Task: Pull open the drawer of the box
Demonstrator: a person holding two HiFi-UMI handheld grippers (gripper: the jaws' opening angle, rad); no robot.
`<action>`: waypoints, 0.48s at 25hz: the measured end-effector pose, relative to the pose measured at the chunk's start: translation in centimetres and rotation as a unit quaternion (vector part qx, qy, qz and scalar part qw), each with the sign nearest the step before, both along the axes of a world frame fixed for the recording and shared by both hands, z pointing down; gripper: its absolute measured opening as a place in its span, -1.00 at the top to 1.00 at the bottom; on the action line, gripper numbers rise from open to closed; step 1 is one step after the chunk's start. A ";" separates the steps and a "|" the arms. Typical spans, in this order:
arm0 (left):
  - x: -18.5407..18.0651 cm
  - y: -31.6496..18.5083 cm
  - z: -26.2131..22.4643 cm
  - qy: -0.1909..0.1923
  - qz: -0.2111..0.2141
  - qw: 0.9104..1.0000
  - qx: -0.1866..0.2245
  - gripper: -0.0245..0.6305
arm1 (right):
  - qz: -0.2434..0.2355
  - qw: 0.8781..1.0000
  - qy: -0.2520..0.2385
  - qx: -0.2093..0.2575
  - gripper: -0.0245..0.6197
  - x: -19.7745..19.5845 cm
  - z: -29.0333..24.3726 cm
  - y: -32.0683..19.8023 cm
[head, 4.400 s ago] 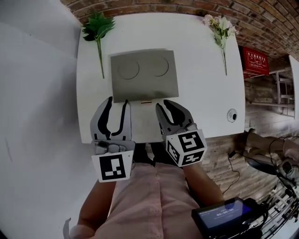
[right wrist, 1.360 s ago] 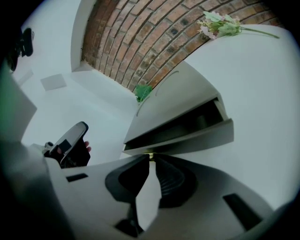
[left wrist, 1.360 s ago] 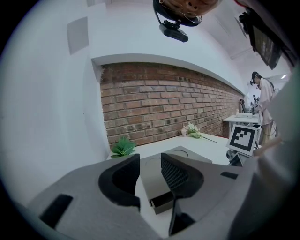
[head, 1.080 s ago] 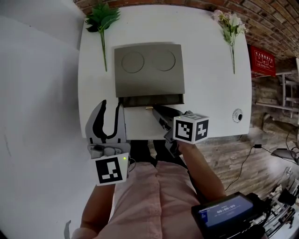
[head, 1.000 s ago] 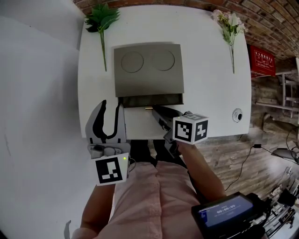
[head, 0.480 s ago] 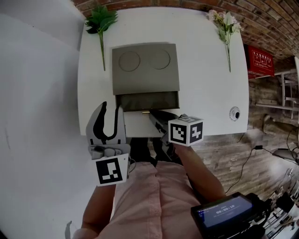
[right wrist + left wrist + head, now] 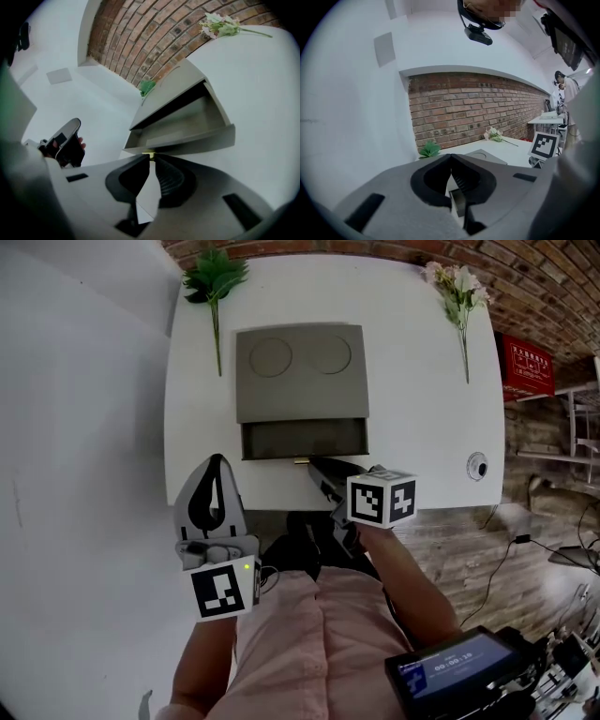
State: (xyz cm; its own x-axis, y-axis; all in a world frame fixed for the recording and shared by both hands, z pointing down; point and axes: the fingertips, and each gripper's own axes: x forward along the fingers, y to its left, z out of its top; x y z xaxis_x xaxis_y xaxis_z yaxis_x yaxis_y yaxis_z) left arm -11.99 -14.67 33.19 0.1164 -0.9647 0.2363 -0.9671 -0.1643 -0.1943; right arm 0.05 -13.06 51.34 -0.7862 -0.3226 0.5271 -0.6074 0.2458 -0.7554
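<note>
**Drawer partly out, pull resting on a tiny handle**

The box (image 7: 300, 371) sits mid-way across the desk (image 7: 412, 409), and its drawer (image 7: 303, 439) stands partly out toward 6 o'clock. The fingers of the right gripper (image 7: 314, 465) pinch the small brass-coloured handle (image 7: 301, 462). The left gripper (image 7: 215, 459) hangs at 7 o'clock of the box, fingers pressed together on nothing.

Risks, as judged:
- An off-line pull slips the handle from the pinch.
- The unbraced box slides toward the near edge.
- The drawer comes right out.

The box is a matte grey slab with two shallow round recesses on top. The drawer is a shallow tray, and the desk is smooth white.
</note>
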 end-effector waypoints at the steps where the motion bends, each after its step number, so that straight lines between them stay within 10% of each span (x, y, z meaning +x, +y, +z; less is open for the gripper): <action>1: -0.3 0.2 0.1 0.000 0.000 1.000 0.000 0.90 | 0.001 1.000 0.002 0.001 0.79 0.0 0.0 0.0; 12: -1.2 2.5 0.8 0.022 0.018 0.999 -0.019 0.90 | 0.023 1.000 0.006 0.003 0.79 -0.1 0.1 0.8</action>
